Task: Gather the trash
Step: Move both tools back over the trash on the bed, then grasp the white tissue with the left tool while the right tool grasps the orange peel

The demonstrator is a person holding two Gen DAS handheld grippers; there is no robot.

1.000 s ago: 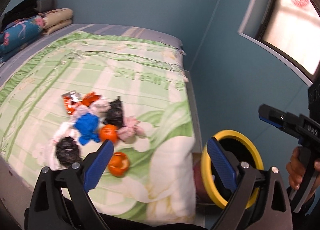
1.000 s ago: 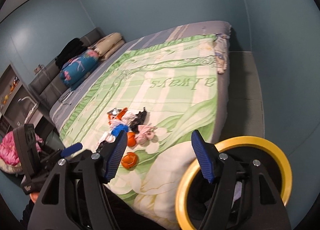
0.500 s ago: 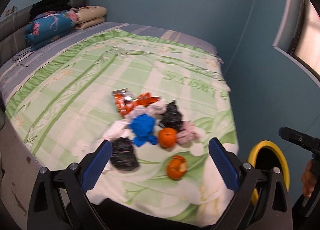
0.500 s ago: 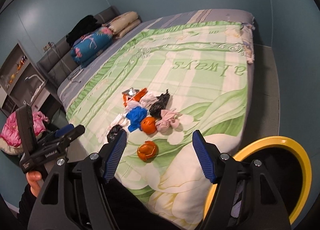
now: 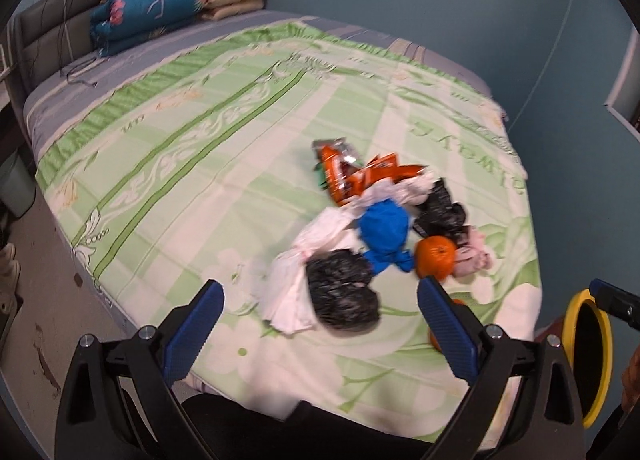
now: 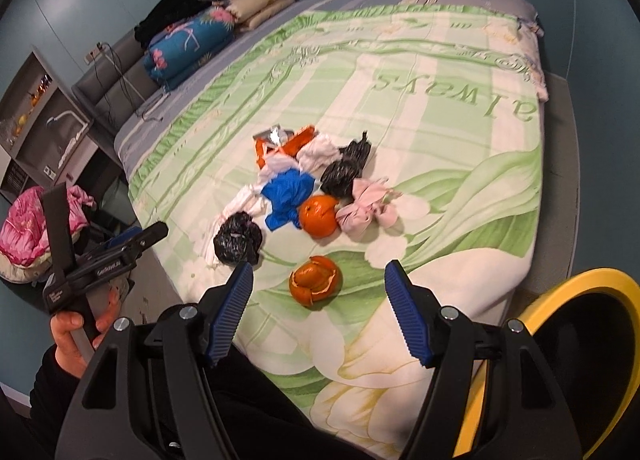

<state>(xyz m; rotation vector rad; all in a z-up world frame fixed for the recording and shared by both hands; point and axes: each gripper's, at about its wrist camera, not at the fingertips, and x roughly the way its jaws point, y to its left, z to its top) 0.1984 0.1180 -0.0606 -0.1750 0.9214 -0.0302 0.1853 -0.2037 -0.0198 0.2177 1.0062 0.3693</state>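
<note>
On the green quilt (image 6: pixel 460 108) near the bed's foot, the trash is gathered in one loose heap: an orange wrapper (image 5: pixel 352 176), a blue bag (image 6: pixel 286 196), two black bags (image 6: pixel 238 238), a pink wad (image 6: pixel 366 206), a white wad (image 5: pixel 288 292), an orange (image 6: pixel 319 215) and, just apart on the near side, an orange peel (image 6: pixel 316 280). A yellow-rimmed bin (image 6: pixel 592 360) is stood beside the bed's corner, apparently so that pieces can be dropped into it with a short carry. The right gripper (image 6: pixel 318 308) is held tilted down over the bed's edge, its jaws parted and empty, with the peel framed between them; the peel is judged to be its first target. The left gripper (image 5: pixel 320 324) is likewise held apart and empty, aimed at the nearer black bag and the white wad. Nothing is touched yet, so collection is judged not yet begun. Soft bags may be expected to crumple when pinched.
</note>
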